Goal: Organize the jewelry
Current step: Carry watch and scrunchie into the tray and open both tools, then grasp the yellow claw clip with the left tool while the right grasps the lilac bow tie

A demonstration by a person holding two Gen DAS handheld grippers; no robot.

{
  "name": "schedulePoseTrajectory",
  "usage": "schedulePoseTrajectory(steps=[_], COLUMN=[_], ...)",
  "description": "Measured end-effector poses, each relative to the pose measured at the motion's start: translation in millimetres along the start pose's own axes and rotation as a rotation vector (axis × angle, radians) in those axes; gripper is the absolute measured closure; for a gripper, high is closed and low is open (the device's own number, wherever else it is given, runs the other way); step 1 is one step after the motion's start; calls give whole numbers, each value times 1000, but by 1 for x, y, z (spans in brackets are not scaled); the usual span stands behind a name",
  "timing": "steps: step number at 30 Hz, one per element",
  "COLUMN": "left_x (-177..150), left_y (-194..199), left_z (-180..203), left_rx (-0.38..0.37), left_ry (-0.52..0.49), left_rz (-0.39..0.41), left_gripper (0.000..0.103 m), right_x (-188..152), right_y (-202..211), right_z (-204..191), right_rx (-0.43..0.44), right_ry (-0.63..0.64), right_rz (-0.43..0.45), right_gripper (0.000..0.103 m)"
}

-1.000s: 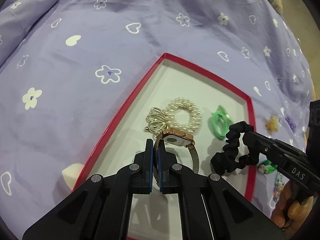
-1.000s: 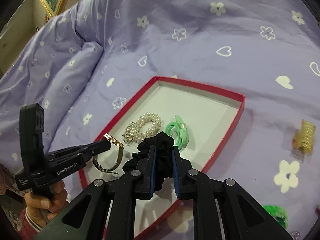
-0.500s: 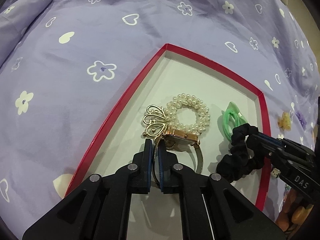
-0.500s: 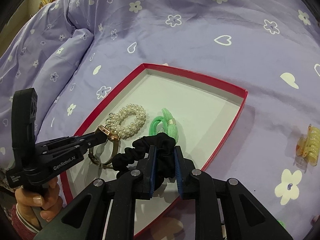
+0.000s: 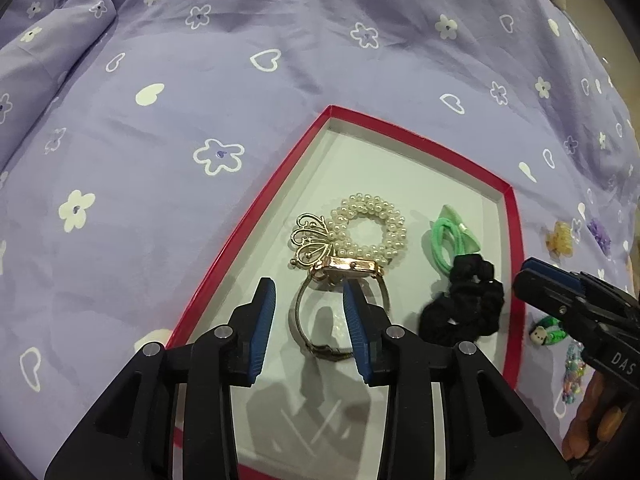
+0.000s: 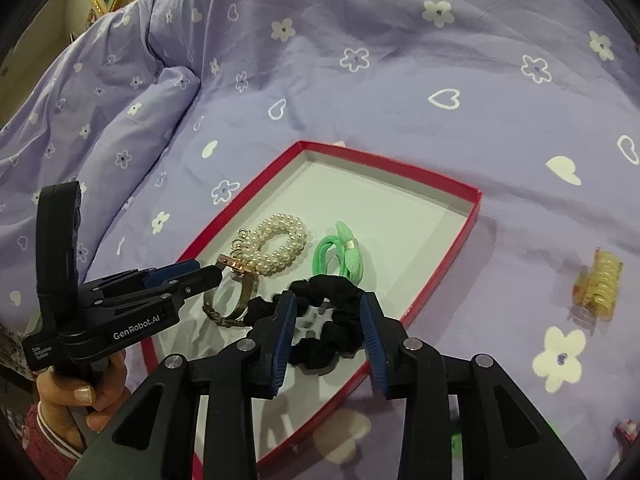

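Observation:
A red-rimmed tray lies on the purple bedspread. In it are a pearl bracelet, a gold butterfly clip, a green hair tie, a rose-gold watch and a black scrunchie. My left gripper is open, its fingers on either side of the watch band. My right gripper is open just above the scrunchie, which lies loose in the tray.
A yellow claw clip lies on the bedspread right of the tray. Small colourful pieces and a purple piece lie beyond the tray's right rim. A bedding fold rises at the far left.
Both grippers have opened. The left one let go of the watch and the right one let go of the black scrunchie; both now rest in the tray.

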State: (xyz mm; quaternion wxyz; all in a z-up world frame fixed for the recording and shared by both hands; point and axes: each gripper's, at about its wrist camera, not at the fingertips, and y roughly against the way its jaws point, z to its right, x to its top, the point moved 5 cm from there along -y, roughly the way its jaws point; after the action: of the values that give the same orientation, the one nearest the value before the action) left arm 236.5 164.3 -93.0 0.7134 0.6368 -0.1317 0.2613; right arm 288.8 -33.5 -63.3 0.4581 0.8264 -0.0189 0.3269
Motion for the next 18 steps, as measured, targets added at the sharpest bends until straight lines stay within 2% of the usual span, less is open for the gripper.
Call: schedulePoseTrajectory(steps=[5,9,18], left_x=[0,-1,-5], left_y=[17,29,42], left_z=[9,25,85], left_rx=[-15,-35,-105], left_ry=[-9,-27,-116], left_rz=[23,38,49], left_gripper=[70,65,63], right_x=[-3,-9,-30], right_y=[23,44,91], right_z=[5,16,63], right_rx=[3,0,-54], right_ry=[-20,-50,-128], right_rz=[38,69,120], right_gripper=[65,64,61])
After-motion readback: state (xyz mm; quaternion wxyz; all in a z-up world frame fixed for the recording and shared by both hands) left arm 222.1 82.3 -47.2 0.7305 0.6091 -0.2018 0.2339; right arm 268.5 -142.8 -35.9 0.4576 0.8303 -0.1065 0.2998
